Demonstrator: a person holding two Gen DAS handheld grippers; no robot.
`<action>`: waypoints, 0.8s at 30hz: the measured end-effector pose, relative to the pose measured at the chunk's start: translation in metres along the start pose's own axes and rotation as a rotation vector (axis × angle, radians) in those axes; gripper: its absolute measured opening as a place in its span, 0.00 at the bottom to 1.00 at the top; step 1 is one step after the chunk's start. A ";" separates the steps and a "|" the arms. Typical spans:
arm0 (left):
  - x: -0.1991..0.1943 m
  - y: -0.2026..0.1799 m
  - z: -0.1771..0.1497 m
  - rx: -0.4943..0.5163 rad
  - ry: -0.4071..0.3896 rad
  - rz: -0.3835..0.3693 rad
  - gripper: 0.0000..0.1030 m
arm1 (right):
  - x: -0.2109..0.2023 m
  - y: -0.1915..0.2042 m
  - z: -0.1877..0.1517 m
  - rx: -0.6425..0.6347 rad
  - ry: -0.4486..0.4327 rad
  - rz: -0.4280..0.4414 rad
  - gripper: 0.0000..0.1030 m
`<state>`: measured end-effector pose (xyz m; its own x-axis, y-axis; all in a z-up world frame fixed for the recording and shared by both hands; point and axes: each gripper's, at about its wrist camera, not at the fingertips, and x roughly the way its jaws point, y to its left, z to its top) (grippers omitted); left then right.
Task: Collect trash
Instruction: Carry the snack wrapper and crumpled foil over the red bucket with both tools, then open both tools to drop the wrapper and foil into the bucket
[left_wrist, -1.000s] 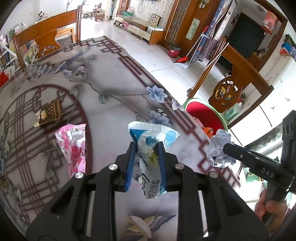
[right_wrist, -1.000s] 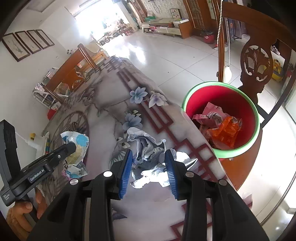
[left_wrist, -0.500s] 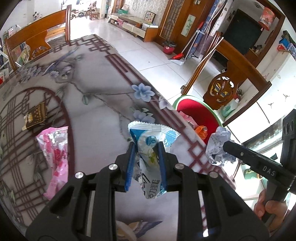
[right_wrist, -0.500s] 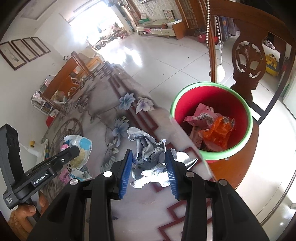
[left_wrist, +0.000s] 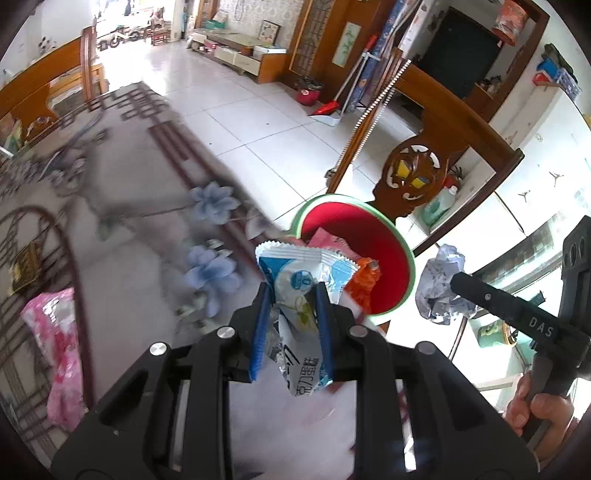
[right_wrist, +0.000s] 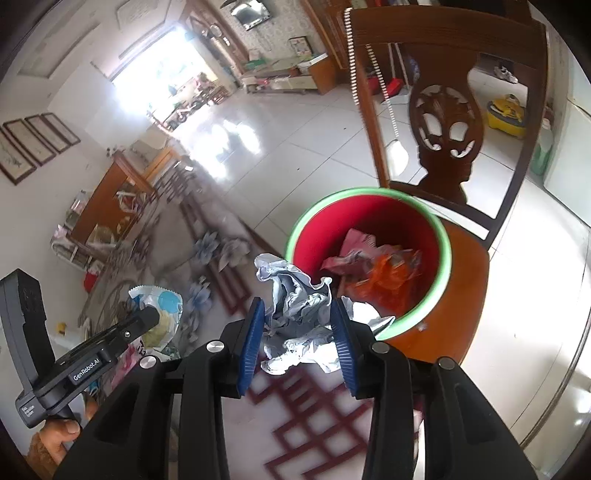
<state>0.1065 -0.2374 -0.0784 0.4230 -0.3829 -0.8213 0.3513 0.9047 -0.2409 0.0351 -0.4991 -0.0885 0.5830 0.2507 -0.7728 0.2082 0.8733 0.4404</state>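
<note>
Flower-patterned tabletop (left_wrist: 122, 236) bearing a pink wrapper (left_wrist: 55, 354); left gripper (left_wrist: 291, 325) pinching a blue-white snack wrapper (left_wrist: 299, 280); red bin (right_wrist: 436, 236) on a wooden chair (right_wrist: 469, 266); right gripper (right_wrist: 301, 339) clamping crumpled paper (right_wrist: 299, 306); white tiled floor (left_wrist: 266, 136).

Our left hand-held gripper (left_wrist: 291, 325) is a matte black frame with two blue ribbed pads (left_wrist: 258, 332) and four round silver screw heads across its arms. Our right hand-held gripper (right_wrist: 301, 339) is built the same way, black with blue ribbed pads (right_wrist: 341, 350) and silver screws. Seen side-on at three o'clock, its black finger carries pale "DAS" lettering; at eight o'clock, the left one bears a white "GenRobot.AI" label.
</note>
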 end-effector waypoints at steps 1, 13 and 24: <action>0.003 -0.004 0.003 0.001 0.002 -0.003 0.23 | -0.001 -0.004 0.003 0.005 -0.003 -0.002 0.36; 0.063 -0.052 0.040 -0.001 0.039 -0.048 0.23 | 0.005 -0.056 0.053 0.058 -0.005 -0.003 0.37; 0.096 -0.071 0.062 0.005 0.066 -0.059 0.24 | 0.012 -0.065 0.089 0.036 -0.015 0.009 0.39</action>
<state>0.1736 -0.3502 -0.1079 0.3454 -0.4226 -0.8379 0.3782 0.8798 -0.2878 0.0981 -0.5902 -0.0854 0.5969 0.2523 -0.7616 0.2305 0.8554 0.4639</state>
